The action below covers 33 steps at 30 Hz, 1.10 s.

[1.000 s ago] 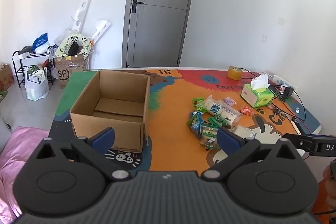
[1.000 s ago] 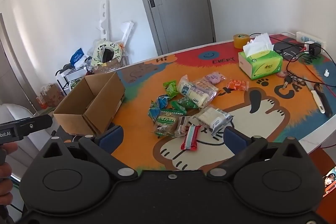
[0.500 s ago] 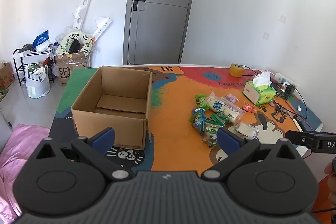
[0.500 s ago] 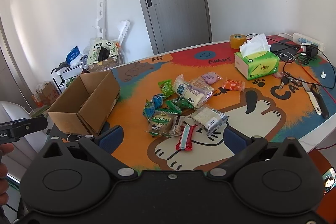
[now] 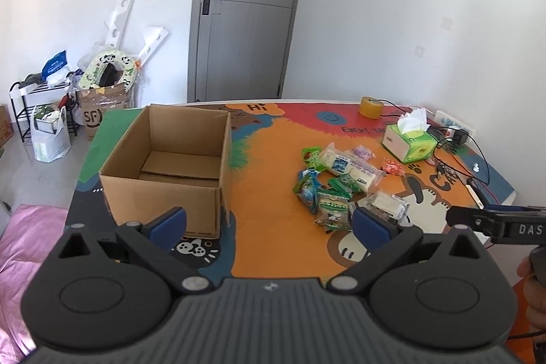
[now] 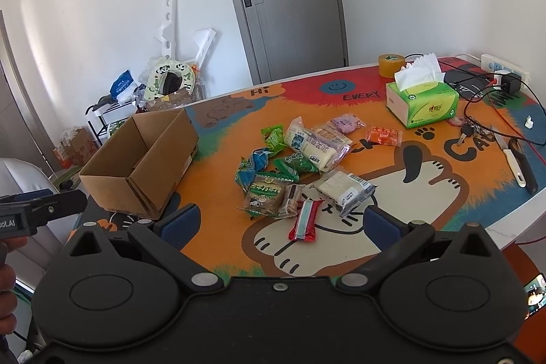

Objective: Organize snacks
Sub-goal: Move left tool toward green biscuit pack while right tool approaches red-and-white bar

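Cartoon-cat table mat under scattered snacks — grey door behind; both grippers' fingers spread, empty.

An open, empty brown cardboard box stands upright on the table's left; assorted wrapped snack packets lie heaped mid-table, well apart.

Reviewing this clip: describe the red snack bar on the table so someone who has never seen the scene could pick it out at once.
Start at the cardboard box on the cartoon-cat table mat, then move right to the snack pile. The red snack bar lies at the pile's near edge, closest to the right gripper. It is the only long, narrow red wrapper, with a pale blue stripe lengthwise.
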Tool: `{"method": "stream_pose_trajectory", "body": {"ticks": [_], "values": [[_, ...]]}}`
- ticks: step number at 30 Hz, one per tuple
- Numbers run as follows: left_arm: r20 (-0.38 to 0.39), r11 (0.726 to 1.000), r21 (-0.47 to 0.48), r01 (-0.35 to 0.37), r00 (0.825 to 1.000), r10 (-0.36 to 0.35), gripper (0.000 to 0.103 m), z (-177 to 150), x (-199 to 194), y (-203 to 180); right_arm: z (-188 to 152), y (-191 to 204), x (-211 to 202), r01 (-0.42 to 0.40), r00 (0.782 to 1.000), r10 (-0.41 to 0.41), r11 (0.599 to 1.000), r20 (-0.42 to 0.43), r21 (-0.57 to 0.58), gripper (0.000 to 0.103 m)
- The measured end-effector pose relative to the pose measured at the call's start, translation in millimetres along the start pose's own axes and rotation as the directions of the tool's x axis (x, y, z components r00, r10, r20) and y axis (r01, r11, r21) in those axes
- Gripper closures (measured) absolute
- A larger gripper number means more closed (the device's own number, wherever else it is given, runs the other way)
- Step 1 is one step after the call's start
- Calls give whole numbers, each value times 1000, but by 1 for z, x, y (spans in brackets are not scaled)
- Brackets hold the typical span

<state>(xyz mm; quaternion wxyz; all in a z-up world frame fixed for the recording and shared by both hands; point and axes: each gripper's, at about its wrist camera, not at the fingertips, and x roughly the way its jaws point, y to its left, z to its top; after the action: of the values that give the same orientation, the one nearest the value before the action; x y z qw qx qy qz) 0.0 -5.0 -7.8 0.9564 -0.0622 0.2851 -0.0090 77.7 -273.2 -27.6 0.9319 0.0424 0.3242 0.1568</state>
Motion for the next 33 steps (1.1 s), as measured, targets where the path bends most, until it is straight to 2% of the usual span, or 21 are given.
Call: {"method": "stream_pose_trajectory", "body": {"ticks": [33], "values": [[-29, 1000, 24, 3, 1000, -3, 0, -6, 10, -6, -2, -1, 3, -7, 1000, 7, 1000, -12, -8, 0]]}}
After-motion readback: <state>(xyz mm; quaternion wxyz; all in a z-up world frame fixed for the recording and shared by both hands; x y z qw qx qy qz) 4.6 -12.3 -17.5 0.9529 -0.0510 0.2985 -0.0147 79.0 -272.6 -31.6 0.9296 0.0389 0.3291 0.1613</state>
